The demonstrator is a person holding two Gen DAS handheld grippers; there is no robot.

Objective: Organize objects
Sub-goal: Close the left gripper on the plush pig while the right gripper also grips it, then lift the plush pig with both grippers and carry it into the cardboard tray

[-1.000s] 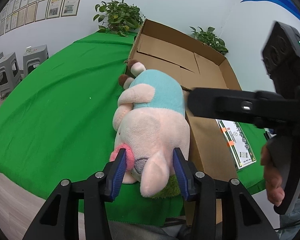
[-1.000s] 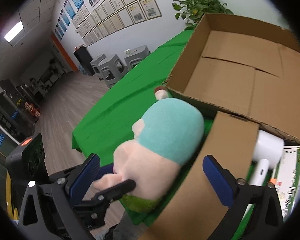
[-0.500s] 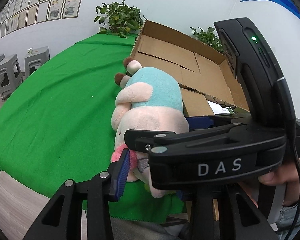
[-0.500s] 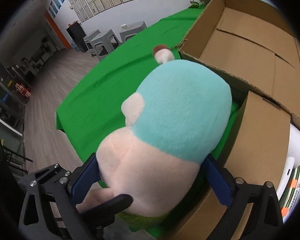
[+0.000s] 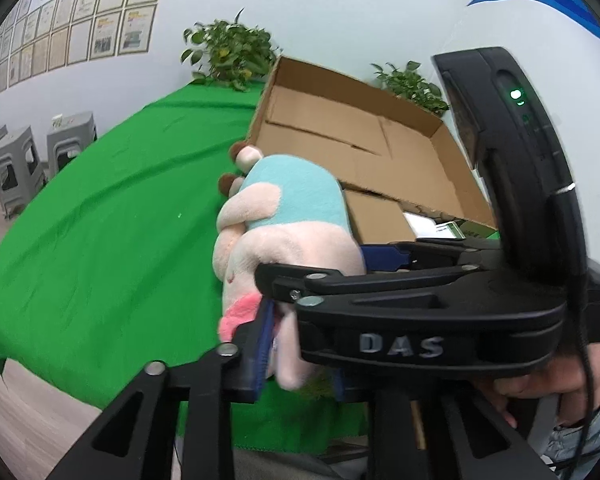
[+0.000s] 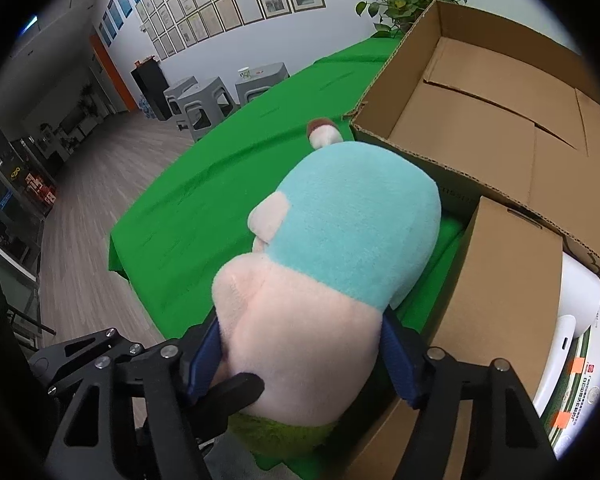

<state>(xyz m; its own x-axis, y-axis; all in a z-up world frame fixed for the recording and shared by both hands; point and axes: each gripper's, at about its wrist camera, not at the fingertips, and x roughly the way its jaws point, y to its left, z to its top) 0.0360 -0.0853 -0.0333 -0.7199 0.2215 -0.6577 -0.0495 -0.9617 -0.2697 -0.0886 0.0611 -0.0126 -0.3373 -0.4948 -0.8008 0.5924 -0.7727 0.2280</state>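
Note:
A plush pig (image 6: pixel 332 264) with a pink head and light-blue body lies on the green tablecloth (image 6: pixel 220 192), its feet against the open cardboard box (image 6: pixel 480 128). My right gripper (image 6: pixel 303 362) straddles the pink head; its jaws are closing and both blue pads press on the head's sides. In the left wrist view the plush pig (image 5: pixel 292 216) lies ahead, and my left gripper (image 5: pixel 298 364) is shut on a pink flap of its face. The right gripper's black body (image 5: pixel 400 344) crosses this view and hides the left gripper's right finger.
A brown cardboard flap (image 6: pixel 504 280) stands beside the toy, with a white device (image 6: pixel 576 304) and a printed green-and-white pack (image 6: pixel 580 384) behind it. Potted plants (image 5: pixel 228 52) sit past the box. Grey stools (image 6: pixel 204 100) stand on the wooden floor. A hand (image 5: pixel 540 376) grips the right gripper.
The right gripper came down over the toy and its jaws narrowed onto the head. The left jaws closed from either side of the face onto a pink flap.

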